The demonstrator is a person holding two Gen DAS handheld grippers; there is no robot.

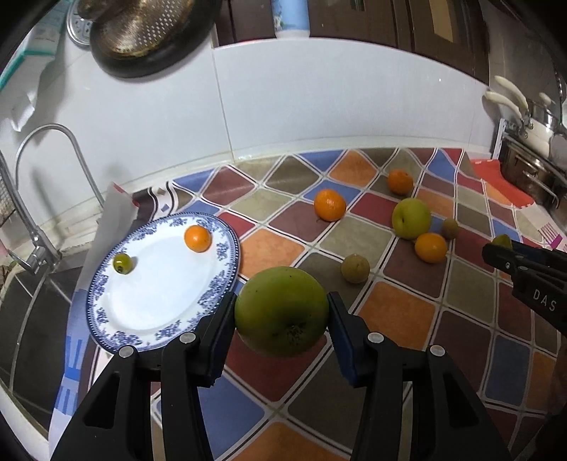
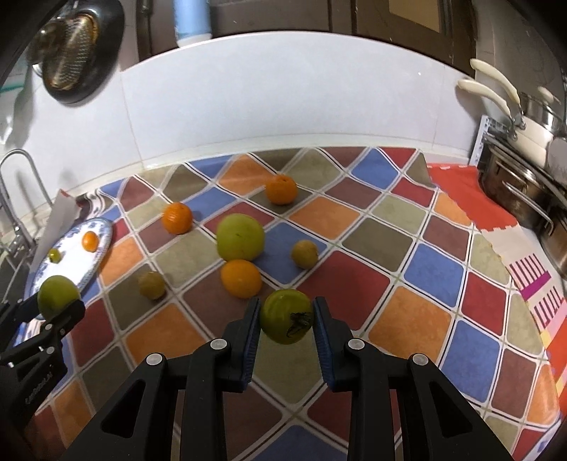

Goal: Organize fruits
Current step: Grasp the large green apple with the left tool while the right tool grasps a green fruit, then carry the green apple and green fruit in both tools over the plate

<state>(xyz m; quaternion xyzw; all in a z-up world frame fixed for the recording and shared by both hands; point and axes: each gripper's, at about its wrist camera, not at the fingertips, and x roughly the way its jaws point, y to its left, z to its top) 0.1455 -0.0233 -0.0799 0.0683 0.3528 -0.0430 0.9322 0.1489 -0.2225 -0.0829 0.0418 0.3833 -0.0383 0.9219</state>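
The left hand-held gripper (image 1: 281,315) is clamped on a large green apple (image 1: 281,315), pads pressed to both its sides, the fruit held clear of the bench (image 1: 407,312) just right of the near rim of the blue-and-white plate (image 1: 219,283). The right hand-held gripper (image 2: 286,315) is clamped on a small green tomato (image 2: 286,315) with a dark dried calyx facing the camera, likewise lifted above the chequered bench covering. On the plate, at the left of the bench beside the sink tap (image 1: 39,198), lie one small orange (image 1: 197,238) and one small green tomato (image 1: 122,263), apart from each other. Loose on the bench, mid-scene: a second green apple (image 2: 240,237), with an orange (image 2: 241,278) touching or just beside its near side; two further oranges, one to the far left (image 2: 177,217) and one at the far side (image 2: 281,189); two small dull yellow-brown round fruits, one near left (image 2: 151,285) and one to the right of the apple (image 2: 304,253). Their kind cannot be told. At the far right stand stacked steel pots (image 2: 524,198) with cream handles. A dark pan holding a perforated metal strainer (image 1: 149,32) hangs at the far left above the white tiled wall (image 1: 319,106).
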